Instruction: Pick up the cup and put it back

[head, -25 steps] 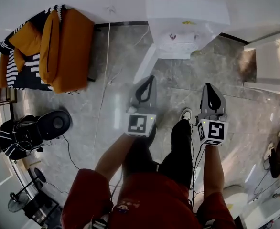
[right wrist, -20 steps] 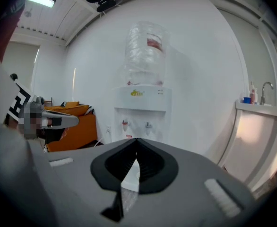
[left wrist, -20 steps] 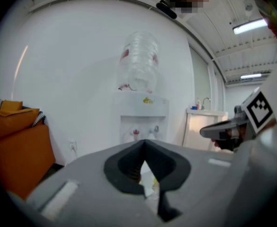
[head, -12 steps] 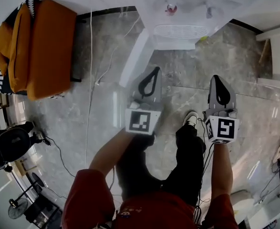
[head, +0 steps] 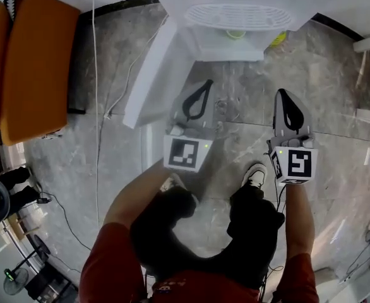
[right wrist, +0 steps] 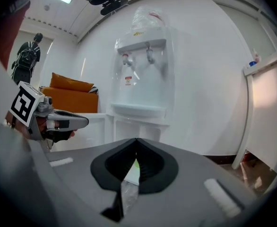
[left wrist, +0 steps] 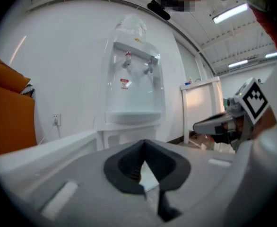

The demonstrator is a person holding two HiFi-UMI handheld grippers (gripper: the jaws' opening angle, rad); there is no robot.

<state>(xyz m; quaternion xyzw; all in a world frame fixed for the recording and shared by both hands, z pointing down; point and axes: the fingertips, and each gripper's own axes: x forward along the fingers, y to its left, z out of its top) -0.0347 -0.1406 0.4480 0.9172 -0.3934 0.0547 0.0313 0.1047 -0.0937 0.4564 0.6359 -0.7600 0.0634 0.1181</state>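
Before the water dispenser (head: 235, 17) we hold left tongs (head: 206, 84) and right tongs (head: 281, 94), both fully closed, gripping nothing; a small green object, possibly the cup (head: 235, 35), sits in the dispenser's recess, well apart.

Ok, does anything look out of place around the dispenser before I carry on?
The lower door of the water dispenser stands swung open to the left, baring a compartment with something small and green inside; that may be intended. A white cable trails loose across the floor beside it. No spill or damage shows.
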